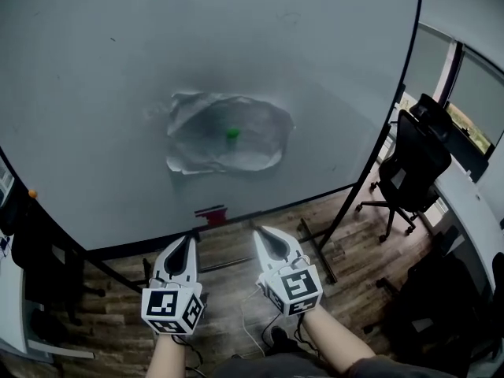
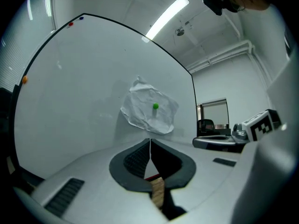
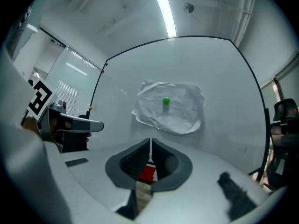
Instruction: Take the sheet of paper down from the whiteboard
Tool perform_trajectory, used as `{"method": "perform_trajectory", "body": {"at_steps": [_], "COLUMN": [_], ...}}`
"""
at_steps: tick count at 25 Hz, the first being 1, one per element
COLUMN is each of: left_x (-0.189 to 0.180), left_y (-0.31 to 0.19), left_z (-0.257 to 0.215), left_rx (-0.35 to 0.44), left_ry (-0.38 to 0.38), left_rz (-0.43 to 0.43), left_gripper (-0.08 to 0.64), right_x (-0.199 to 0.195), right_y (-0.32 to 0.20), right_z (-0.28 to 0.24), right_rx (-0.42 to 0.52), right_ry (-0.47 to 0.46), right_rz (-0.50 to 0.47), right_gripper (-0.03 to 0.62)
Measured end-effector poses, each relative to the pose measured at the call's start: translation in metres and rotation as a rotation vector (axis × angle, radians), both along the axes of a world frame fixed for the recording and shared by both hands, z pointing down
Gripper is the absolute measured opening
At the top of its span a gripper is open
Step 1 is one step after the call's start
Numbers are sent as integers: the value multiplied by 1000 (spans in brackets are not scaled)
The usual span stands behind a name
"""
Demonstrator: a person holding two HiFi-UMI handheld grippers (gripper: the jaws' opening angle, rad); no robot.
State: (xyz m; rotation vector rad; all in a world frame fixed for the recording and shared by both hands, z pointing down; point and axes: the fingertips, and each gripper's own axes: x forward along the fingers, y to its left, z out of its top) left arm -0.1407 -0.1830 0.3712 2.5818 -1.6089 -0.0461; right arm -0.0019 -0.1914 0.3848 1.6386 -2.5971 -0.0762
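A crumpled white sheet of paper (image 1: 224, 132) hangs in the middle of the whiteboard (image 1: 94, 93), pinned by a small green magnet (image 1: 232, 133). In the gripper views the paper (image 2: 149, 107) (image 3: 169, 107) with its magnet (image 2: 155, 106) (image 3: 166, 101) sits straight ahead on the board, some way off. My left gripper (image 1: 186, 246) and right gripper (image 1: 268, 240) are held side by side below the board's lower edge, both pointing at it. Both are shut with nothing between the jaws (image 2: 150, 143) (image 3: 150, 143).
A red eraser (image 1: 211, 213) rests at the board's bottom edge. The board's black stand legs (image 1: 315, 246) spread over the wood floor. A black office chair (image 1: 411, 168) and a desk (image 1: 472, 203) stand to the right. Small magnets (image 2: 70, 24) dot the board's upper left corner.
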Motion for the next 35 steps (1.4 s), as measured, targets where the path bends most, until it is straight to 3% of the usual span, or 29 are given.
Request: {"method": "perform_trajectory", "body": {"at_steps": [7,18,25,29,35], "left_x": [17,28,11,-1,-15], "left_y": [-26,-45,-68,-78,-94], "left_z": [-10,-23,-28,-35,-39], "left_rx": [20,32,29,40,56], "left_ry": [-31,-6,-22,11,-15], "left_rz": [-127,-291,-313,-275,-221], "left_gripper": [18,18,18,18,18], "right_x": [18,26,15,13,16], "right_y": [-41,-82,-99,-109,-129], "right_z": [1,7,-14,-28,-56], "right_rx": [3,-31,20,42,97], "right_ry": [-14,16,22,24,17], "right_rz": [-121,-279,-259,-189,-52], "right_gripper": [26,26,26,26,26]}}
